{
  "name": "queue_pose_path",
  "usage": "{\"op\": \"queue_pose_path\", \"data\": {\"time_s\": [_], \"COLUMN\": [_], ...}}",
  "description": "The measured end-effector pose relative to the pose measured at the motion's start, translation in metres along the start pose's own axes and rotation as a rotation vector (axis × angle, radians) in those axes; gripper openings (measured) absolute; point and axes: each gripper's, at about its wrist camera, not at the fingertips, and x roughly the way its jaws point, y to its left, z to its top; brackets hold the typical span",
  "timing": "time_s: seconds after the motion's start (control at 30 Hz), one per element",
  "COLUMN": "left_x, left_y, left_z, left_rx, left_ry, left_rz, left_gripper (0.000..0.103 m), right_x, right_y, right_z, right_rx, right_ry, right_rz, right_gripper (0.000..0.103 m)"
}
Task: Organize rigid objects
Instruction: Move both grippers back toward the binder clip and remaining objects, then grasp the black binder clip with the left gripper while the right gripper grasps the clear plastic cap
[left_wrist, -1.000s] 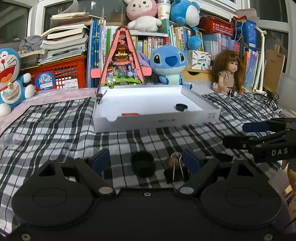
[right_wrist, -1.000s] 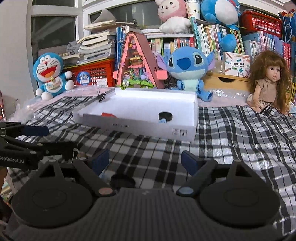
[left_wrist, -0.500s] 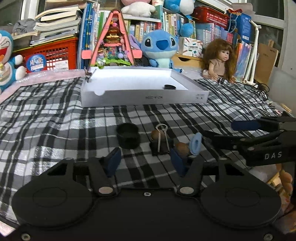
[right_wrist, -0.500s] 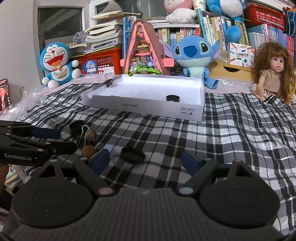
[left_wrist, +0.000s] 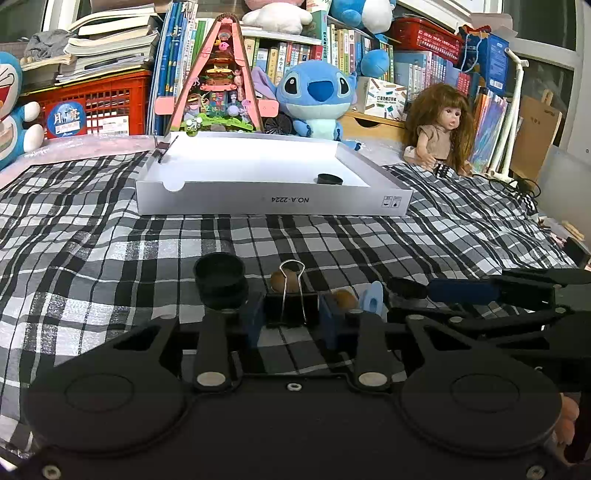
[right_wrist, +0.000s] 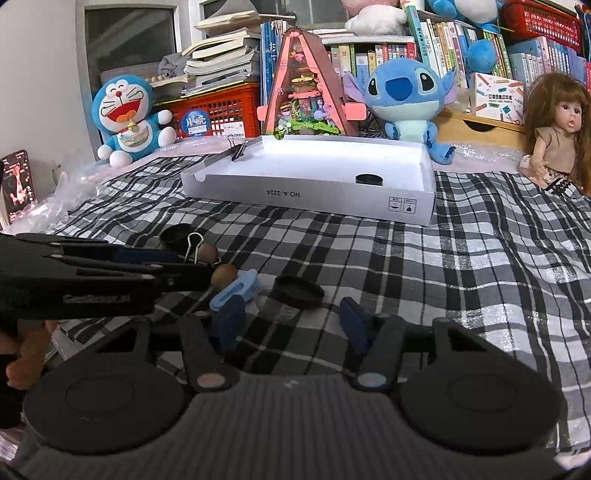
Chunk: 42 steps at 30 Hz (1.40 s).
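A black binder clip (left_wrist: 291, 310) sits on the checked cloth between the pads of my left gripper (left_wrist: 291, 325). Its jaws are closing and both pads touch the clip's sides. Around it lie a black cup (left_wrist: 219, 280), two brown beads (left_wrist: 284, 281), and a light blue clip (left_wrist: 371, 301). My right gripper (right_wrist: 291, 321) is closing, its pads still apart from the flat black lid (right_wrist: 298, 291) and small clear jar (right_wrist: 277, 306) between them. A white box tray (left_wrist: 273, 201) behind holds another black lid (left_wrist: 330, 180), with a binder clip (right_wrist: 238, 149) on its rim.
Plush toys (right_wrist: 404, 96), a doll (right_wrist: 557, 133), a pink triangular model (right_wrist: 308, 92), red crates and books line the back. A phone (right_wrist: 16, 184) stands at the far left. A hand (right_wrist: 26, 354) holds the left gripper (right_wrist: 192, 266), close beside my right one.
Both grippers have come forward and down over the small objects. The left jaws closed in on the binder clip. The right jaws have narrowed around the lid and jar.
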Motion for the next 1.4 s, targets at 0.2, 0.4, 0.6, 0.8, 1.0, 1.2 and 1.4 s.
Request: {"op": "queue_pose_path", "data": {"time_s": [0.2, 0.4, 0.6, 0.8, 1.0, 1.2, 1.4], "left_x": [-0.006, -0.014, -0.021, -0.026, -0.028, -0.032, -0.034], "left_y": [0.000, 0.005, 0.006, 0.010, 0.013, 0.011, 0.012], "left_z": [-0.002, -0.001, -0.001, -0.006, -0.011, -0.010, -0.003], "left_rx": [0.020, 0.014, 0.022, 0.024, 0.013, 0.016, -0.001], "left_ry": [-0.006, -0.017, -0.029, -0.021, -0.015, -0.031, -0.041], "left_rz": [0.005, 0.008, 0.009, 0.015, 0.027, 0.027, 0.026], "left_gripper": [0.030, 0.030, 0.030, 0.030, 0.030, 0.030, 0.021], "right_x": [-0.002, -0.003, -0.009, -0.014, -0.017, -0.019, -0.020], "right_y": [-0.001, 0.000, 0.002, 0.000, -0.006, -0.008, -0.007], "right_z": [0.001, 0.001, 0.002, 0.001, 0.000, 0.000, 0.002], "right_rx": [0.035, 0.035, 0.018, 0.013, 0.037, 0.040, 0.043], "right_ry": [-0.008, -0.012, -0.032, -0.041, -0.042, -0.049, -0.062], "right_rz": [0.013, 0.009, 0.005, -0.010, -0.026, -0.038, -0.040], "right_gripper": [0.043, 0.033, 0.033, 0.033, 0.033, 0.033, 0.032]}}
